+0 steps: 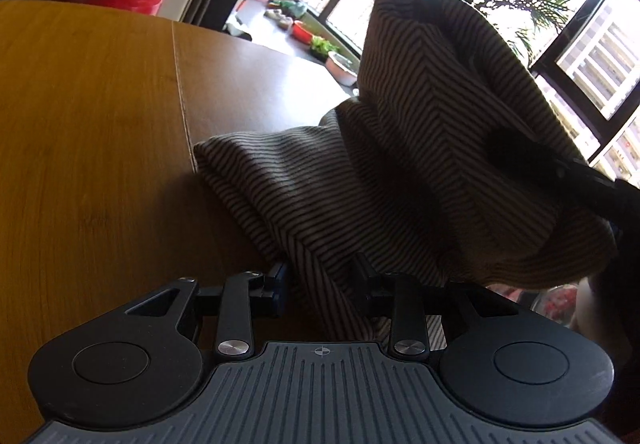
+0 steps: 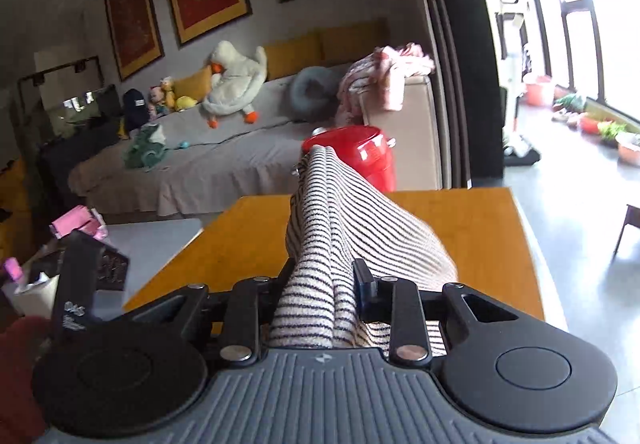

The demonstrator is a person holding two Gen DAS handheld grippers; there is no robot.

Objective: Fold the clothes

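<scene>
Both grippers are on the striped garment (image 1: 400,148) now. The left gripper (image 1: 320,276) has its jaws clamped on a bunched fold of the cloth right at its fingertips, and from there the fabric runs out across the wooden counter (image 1: 88,132) and rises in a tall peak toward the right. The right gripper (image 2: 324,280) pinches another gathered ridge of the same garment (image 2: 340,212), jaws closed tight on it, the cloth lifted above the counter (image 2: 472,228) and stretching toward its far edge. A red bucket (image 2: 360,156) stands beyond that far edge, in front of the sofa (image 2: 208,160).
</scene>
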